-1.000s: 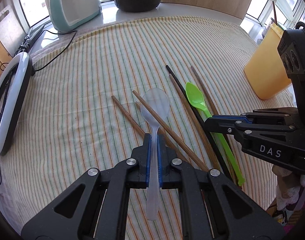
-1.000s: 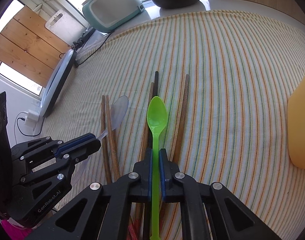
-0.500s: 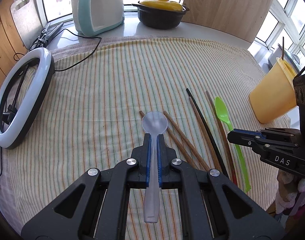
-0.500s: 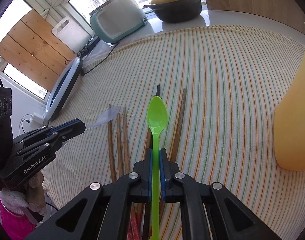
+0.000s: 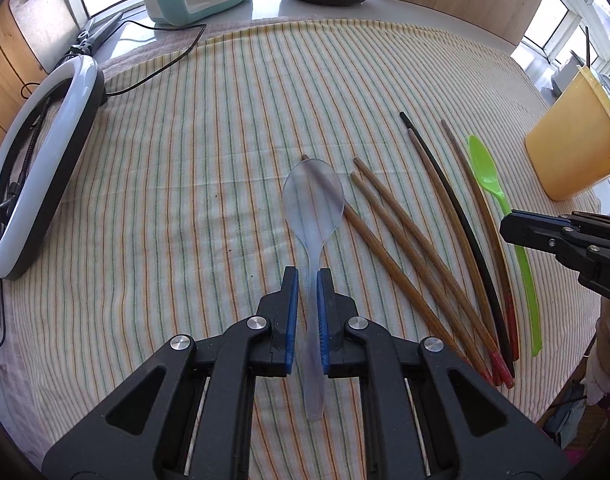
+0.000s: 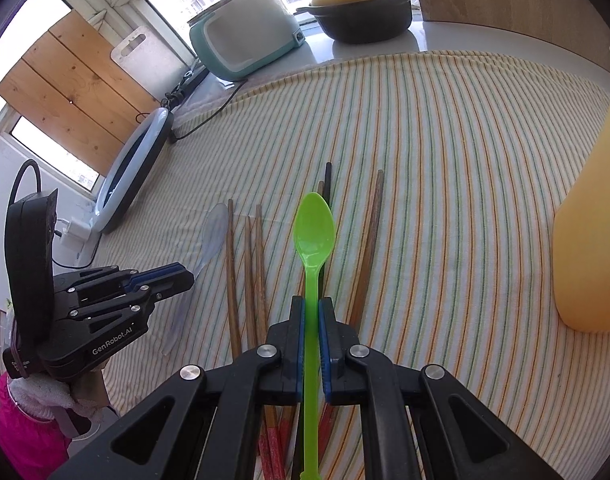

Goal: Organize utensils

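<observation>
My left gripper is shut on a clear plastic spoon by its handle, bowl pointing away, held above the striped cloth. My right gripper is shut on a green plastic spoon by its handle, above the chopsticks. Several wooden chopsticks and one black chopstick lie fanned on the cloth between the two grippers. A yellow plastic cup stands at the right edge of the cloth; it also shows in the right wrist view. The right gripper shows in the left wrist view, and the left gripper in the right wrist view.
A white ring light lies on the cloth's left edge with its cable. A teal rice cooker and a black pot with a yellow lid stand at the back by the window. The table edge is close on the right.
Both grippers have risen and pulled back, each lifting its spoon off the cloth. The yellow cup now looms closer at the right of the right wrist view.
</observation>
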